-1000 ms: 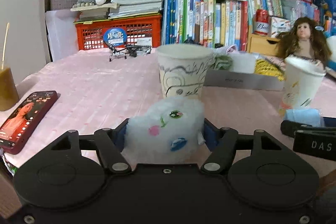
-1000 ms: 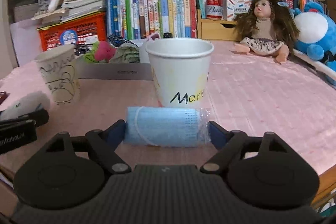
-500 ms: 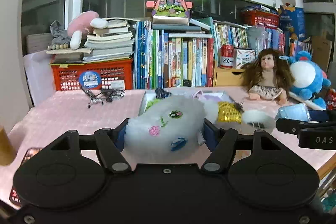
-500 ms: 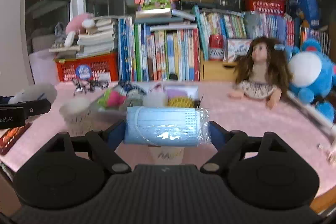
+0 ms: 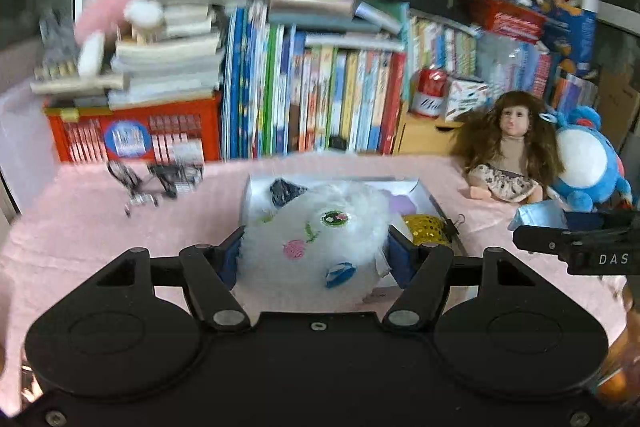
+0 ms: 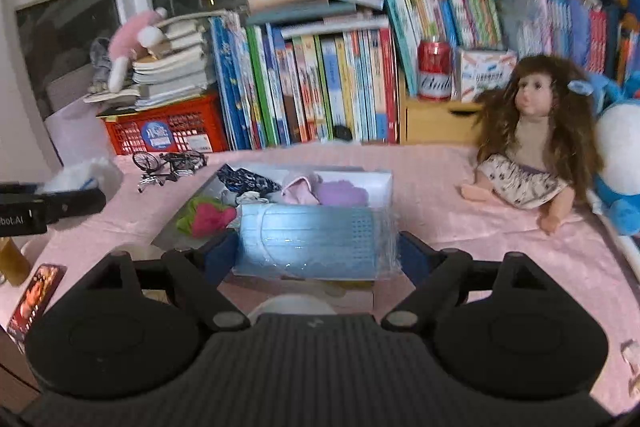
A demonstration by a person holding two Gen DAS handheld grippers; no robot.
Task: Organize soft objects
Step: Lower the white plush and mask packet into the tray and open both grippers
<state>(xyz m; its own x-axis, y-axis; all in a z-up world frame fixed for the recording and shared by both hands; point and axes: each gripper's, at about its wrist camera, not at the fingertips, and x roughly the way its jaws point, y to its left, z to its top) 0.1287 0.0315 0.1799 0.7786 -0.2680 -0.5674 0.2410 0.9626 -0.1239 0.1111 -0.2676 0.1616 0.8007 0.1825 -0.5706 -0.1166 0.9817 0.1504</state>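
The left gripper (image 5: 314, 253) grasps a white plush (image 5: 316, 243), held above the pink table (image 5: 80, 227) in front of a grey box (image 6: 378, 183) of soft things at 12 o'clock. The right gripper (image 6: 318, 247) clamps a wrapped blue mask (image 6: 316, 241) over the same box. A doll (image 6: 528, 143) sits at 2 o'clock.

Open-topped box (image 6: 376, 183) below, doll (image 6: 532, 143) rightward

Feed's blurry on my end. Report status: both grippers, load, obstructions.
Left gripper shut on white plush toy. Right gripper shut on wrapped blue mask. Both above the tray of soft things. Nothing blocking.
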